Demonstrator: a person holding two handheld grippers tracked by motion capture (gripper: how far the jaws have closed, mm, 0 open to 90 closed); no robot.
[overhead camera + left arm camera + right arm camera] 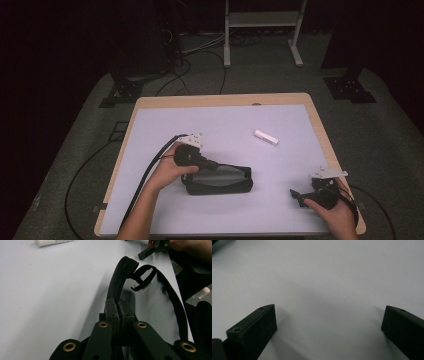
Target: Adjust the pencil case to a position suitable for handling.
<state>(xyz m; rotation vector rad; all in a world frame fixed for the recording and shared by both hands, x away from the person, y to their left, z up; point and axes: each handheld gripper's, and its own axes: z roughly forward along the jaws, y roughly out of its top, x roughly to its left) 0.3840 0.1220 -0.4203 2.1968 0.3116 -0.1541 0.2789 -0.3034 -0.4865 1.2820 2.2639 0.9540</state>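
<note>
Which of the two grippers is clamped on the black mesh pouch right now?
The left gripper: its jaws are pinched shut on the zipper edge of the black mesh pouch. The right gripper stands wide open over bare table.

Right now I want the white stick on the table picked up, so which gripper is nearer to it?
Right, narrowly. The right gripper sits open near the table's front right corner; the left gripper is shut on the black mesh pouch, left of the white stick.

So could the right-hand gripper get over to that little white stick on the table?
Probably yes. The right gripper stands open with nothing in it, and bare table lies between it and the white stick; the black pouch sits off to the side.
</note>
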